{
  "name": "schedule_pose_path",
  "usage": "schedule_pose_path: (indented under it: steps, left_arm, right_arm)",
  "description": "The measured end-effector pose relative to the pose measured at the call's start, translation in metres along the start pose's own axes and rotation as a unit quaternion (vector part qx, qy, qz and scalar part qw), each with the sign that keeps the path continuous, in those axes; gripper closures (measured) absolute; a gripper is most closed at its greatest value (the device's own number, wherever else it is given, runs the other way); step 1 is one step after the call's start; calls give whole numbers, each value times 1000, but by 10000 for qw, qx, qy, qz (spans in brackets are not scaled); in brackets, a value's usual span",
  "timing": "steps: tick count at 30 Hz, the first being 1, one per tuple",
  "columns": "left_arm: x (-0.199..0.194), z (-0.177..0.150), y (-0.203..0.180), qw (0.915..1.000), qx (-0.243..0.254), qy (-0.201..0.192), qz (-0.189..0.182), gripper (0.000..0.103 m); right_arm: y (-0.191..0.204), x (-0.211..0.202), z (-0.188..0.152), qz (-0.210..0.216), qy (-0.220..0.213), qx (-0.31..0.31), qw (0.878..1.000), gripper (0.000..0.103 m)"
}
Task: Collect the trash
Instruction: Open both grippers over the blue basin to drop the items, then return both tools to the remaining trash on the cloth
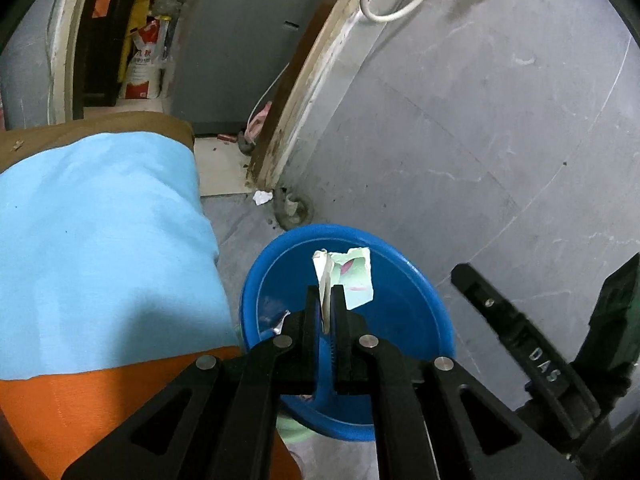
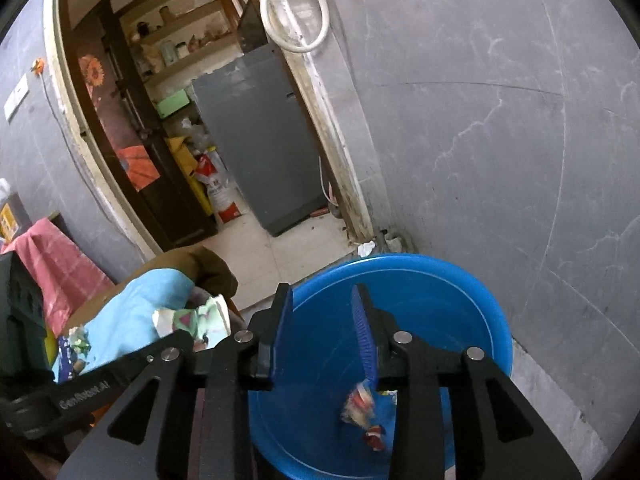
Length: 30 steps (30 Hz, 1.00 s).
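Note:
A blue plastic basin [image 1: 420, 276] stands on the floor against the grey wall. My left gripper [image 1: 326, 292] hangs above it, shut on a pale green and white paper wrapper [image 1: 356, 276] that sticks up between the pads. My right gripper [image 2: 322, 300] is over the same basin [image 2: 460, 276], open, with nothing between its blue pads. A blurred red and white wrapper [image 2: 360, 404] is just below its right finger inside the basin, free of the pads. A small red scrap [image 2: 374, 438] lies lower in the basin.
A light blue cloth [image 1: 100, 240] over orange fabric fills the left side, close to the basin. A crumpled white paper [image 1: 262, 197] lies on the floor by the door frame. Beyond the doorway stands a grey cabinet [image 2: 260, 140]. A white hose [image 2: 296, 20] hangs on the wall.

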<state>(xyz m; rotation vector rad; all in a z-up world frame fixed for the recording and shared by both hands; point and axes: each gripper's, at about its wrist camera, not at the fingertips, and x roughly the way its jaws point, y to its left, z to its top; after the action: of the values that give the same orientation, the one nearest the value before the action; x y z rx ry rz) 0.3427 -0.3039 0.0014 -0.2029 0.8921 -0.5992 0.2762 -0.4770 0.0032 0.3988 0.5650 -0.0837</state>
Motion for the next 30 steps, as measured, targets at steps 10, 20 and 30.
schedule_pose_path:
  steps: [10,20,30]
  left_arm:
    - [7,-8,-3,9998,209,26,63,92]
    - [-33,-7,10,9972,116,-636,377,75]
    - [-106,-1,38,9835,127,-1496,1011,61]
  right_arm:
    - [0,-3,3,-36,-94,33,9999,65]
    - [4,-8,8,-84,-344,-26,9994,55]
    - [31,-26,9,206,-993,-276,9945,48]
